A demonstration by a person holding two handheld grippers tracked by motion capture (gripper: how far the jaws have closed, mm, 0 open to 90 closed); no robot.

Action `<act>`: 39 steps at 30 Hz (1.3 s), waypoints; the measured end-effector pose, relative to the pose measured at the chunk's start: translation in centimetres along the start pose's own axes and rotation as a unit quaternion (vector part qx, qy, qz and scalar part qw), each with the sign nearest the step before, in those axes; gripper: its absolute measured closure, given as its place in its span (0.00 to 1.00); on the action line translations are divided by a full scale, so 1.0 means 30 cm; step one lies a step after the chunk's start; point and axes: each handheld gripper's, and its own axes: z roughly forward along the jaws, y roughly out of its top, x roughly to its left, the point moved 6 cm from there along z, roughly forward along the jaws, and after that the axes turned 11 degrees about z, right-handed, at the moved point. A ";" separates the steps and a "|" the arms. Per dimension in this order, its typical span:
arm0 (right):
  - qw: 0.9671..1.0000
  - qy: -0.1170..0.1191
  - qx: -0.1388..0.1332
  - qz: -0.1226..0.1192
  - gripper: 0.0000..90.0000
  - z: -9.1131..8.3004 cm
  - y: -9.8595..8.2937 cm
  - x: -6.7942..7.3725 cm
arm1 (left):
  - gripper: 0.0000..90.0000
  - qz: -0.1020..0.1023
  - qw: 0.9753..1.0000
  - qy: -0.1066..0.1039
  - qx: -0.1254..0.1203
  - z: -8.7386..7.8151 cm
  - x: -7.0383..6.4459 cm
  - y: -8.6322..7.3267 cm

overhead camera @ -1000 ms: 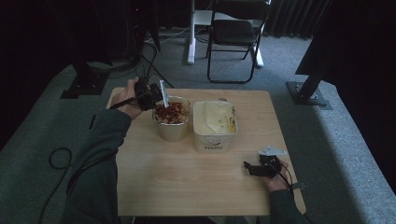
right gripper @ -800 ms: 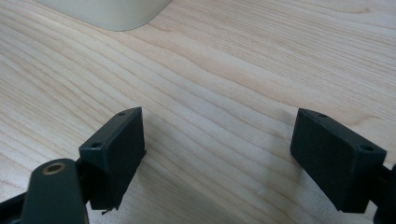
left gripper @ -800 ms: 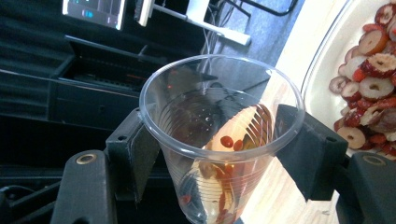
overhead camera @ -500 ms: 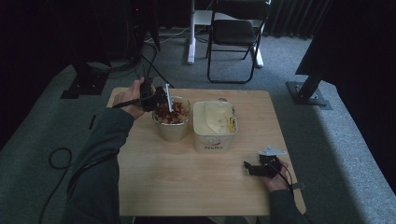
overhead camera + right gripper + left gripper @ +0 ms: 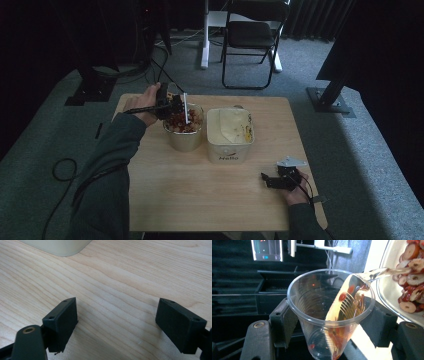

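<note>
**Left gripper clamps clear cup beside fruit bowl; right gripper idle**

High view: The left gripper [image 5: 167,104] is raised at the far left part of the wooden table [image 5: 200,195], just beside the round bowl [image 5: 183,131] of red fruit pieces. A white spoon [image 5: 185,108] stands tilted between the gripper and the bowl's contents. Beyond the bowl from this gripper stands a square cream tub [image 5: 229,134]. The right gripper [image 5: 270,180] lies low on the table near the person's edge, well apart from both containers.

Left gripper view: The jaws are closed on a clear plastic cup [image 5: 322,315], one pad on each side of its wall. The cup is ribbed, thin-walled and see-through, with red flecks inside. A translucent plastic spoon [image 5: 347,307] leans in the cup, its handle reaching out over the rim towards the bowl [image 5: 392,300] of sliced red fruit to the right.

Right gripper view: The jaws stand wide apart, holding nothing, above bare pale wood grain. The tub's [image 5: 57,246] rounded corner lies ahead.
</note>
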 end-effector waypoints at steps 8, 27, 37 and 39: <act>1.000 0.000 0.000 0.000 0.19 0.000 0.000 0.000 | 0.37 0.034 0.999 0.009 0.009 -0.003 -0.001 0.011; 1.000 0.000 0.000 0.000 0.19 0.000 0.000 0.000 | 0.38 0.094 0.995 0.029 0.024 -0.004 -0.013 0.025; 1.000 0.000 0.000 0.000 0.19 0.000 0.000 0.000 | 0.38 0.114 0.992 0.033 0.031 -0.001 -0.023 0.024; 1.000 0.000 0.000 0.000 0.19 0.000 0.000 0.000 | 0.38 0.116 0.992 0.034 0.031 -0.001 -0.025 0.025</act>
